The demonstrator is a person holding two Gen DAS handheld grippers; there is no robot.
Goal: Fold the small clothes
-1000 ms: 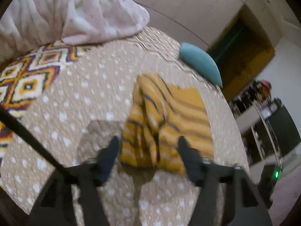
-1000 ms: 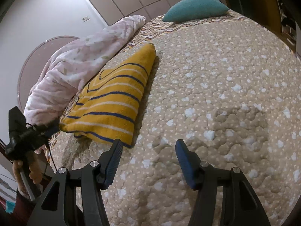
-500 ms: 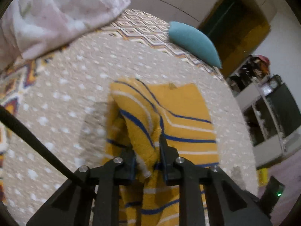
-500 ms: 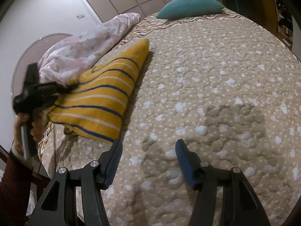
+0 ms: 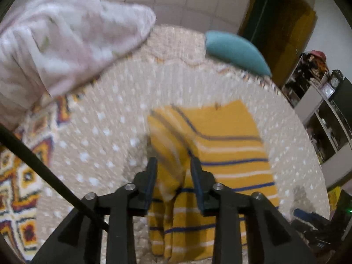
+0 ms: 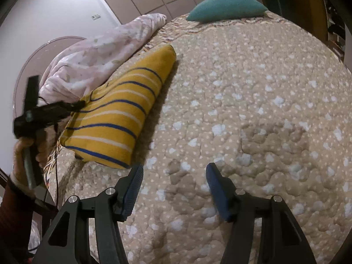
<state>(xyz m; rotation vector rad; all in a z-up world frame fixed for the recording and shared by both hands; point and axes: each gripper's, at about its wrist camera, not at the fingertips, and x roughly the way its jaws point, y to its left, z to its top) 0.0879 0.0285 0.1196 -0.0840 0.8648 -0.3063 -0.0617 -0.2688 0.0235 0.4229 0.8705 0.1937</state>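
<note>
the yellow knitted garment with blue and white stripes (image 5: 222, 154) is lying folded on the beige dotted quilted bedspread (image 6: 253, 114), near the pink floral blanket (image 6: 99, 59). the left gripper (image 5: 173, 165) is hanging over a raised fold, its jaws having just been opening, fabric loose between them. the right gripper (image 6: 175, 171) is hovering spread apart over bare quilt, gripping nothing.

The folded garment (image 6: 114, 123) lies on the bedspread (image 6: 253, 101), left of the right gripper (image 6: 173, 182); the rumpled blanket (image 6: 99, 59) is heaped behind it, and the pillow (image 6: 226, 6) rests at the bed's far edge
</note>
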